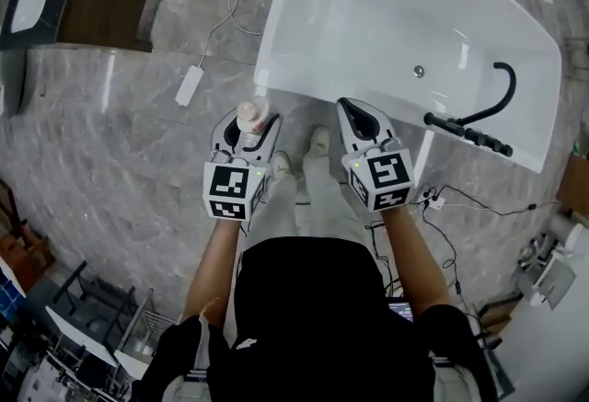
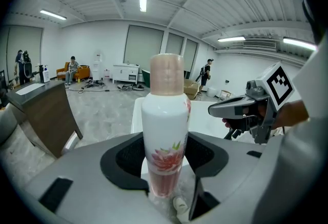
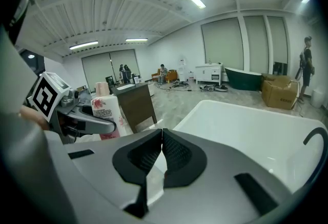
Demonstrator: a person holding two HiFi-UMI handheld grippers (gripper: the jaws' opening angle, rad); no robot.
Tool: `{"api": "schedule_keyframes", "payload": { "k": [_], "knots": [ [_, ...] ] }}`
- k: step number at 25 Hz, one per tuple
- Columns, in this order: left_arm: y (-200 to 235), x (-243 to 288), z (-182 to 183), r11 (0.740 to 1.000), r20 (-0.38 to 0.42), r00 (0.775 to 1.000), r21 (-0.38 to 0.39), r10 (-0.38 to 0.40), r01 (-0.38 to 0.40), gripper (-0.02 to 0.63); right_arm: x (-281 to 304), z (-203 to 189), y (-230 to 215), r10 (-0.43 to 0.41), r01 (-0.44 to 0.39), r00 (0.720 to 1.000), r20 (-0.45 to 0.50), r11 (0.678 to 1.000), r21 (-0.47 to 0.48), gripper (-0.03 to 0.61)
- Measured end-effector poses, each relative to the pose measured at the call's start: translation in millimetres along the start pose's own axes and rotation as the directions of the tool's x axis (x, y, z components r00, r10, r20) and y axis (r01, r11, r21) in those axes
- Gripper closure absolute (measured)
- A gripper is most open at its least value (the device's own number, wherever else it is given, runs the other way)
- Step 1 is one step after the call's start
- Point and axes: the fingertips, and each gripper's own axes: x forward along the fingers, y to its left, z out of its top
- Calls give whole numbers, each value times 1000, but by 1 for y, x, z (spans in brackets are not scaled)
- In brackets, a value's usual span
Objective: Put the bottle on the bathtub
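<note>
one upright white flower-printed, pink-capped bottle (image 2: 165, 130) sits clamped in the left hand-held gripper (image 1: 247, 135), near a corner of the white bathtub (image 1: 368, 14). right hand-held gripper (image 1: 361, 120) closed, empty. black tap fitting (image 1: 479, 120) occupies the tub's rim rightward; white cabled adapter (image 1: 188, 86) lies on the grey floor (image 1: 110, 161).

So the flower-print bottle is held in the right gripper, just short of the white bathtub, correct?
No: the left gripper holds the bottle, as the left gripper view shows, its jaws closed on it. The rest holds: it is just short of the white bathtub.
</note>
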Motion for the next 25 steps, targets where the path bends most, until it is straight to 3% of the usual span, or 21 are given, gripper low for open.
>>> {"api": "schedule_keyframes", "payload": {
  "k": [12,25],
  "knots": [
    [18,73,-60,996,-82,997,-87,6,-13,377,47,-61,-15,30,-29,994,-107,1000,11,554],
    [26,132,-97,998,-122,992,-63,20,-28,378,63,-116,-28,58,-53,982,-179,998,34,554]
  ]
}}
